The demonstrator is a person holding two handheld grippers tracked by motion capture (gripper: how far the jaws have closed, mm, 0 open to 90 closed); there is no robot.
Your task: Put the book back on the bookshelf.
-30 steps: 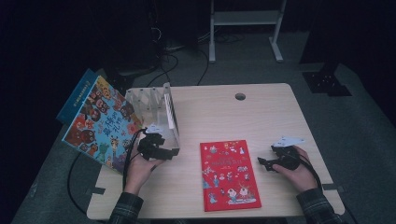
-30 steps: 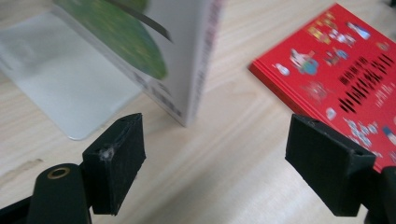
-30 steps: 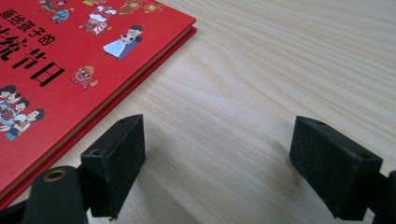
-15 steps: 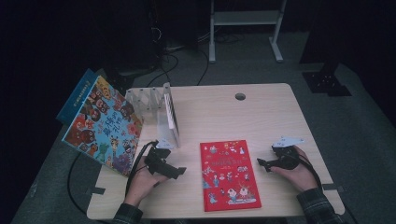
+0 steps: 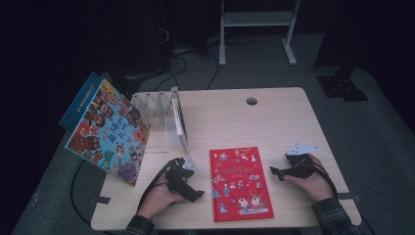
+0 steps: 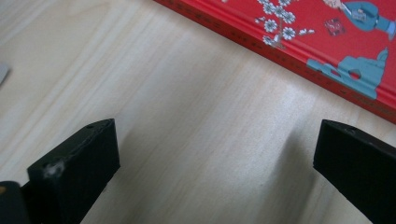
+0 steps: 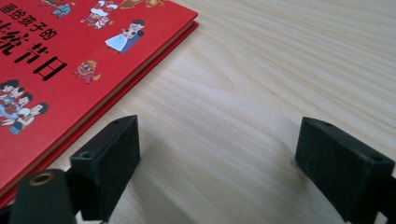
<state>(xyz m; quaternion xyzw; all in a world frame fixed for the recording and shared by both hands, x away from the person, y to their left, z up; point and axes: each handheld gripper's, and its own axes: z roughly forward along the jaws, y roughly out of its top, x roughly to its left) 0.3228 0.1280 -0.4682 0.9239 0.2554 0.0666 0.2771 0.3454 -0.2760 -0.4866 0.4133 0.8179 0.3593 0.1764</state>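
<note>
A pale wooden table (image 5: 274,122) is seen from the high view, with a large colourful picture book (image 5: 107,132) propped upright at its far left edge and a clear slotted rack (image 5: 161,115) just right of that book. A red book (image 5: 240,182) lies flat on the near middle of the table, between the two hands. The left gripper (image 5: 188,188) is held low at the near left, just beside the red book's left edge, and the right gripper (image 5: 281,171) is held near the book's right edge, a little apart from it. What the high view leaves too small to judge is supplied by the gripper views. In the left gripper view the red book (image 6: 299,37) is shown crossing the far right corner, its spine lettering and blossom pattern legible, while the left gripper (image 6: 215,158) is spread wide over bare wood, nothing being held or touched by the jaws. In the right gripper view the red book's (image 7: 70,60) cover is shown at the left with large black characters and small cartoon figures; the right gripper (image 7: 219,154) is likewise opened wide above bare table, its left jaw lying just beside the book's edge, though contact cannot be told.
</note>
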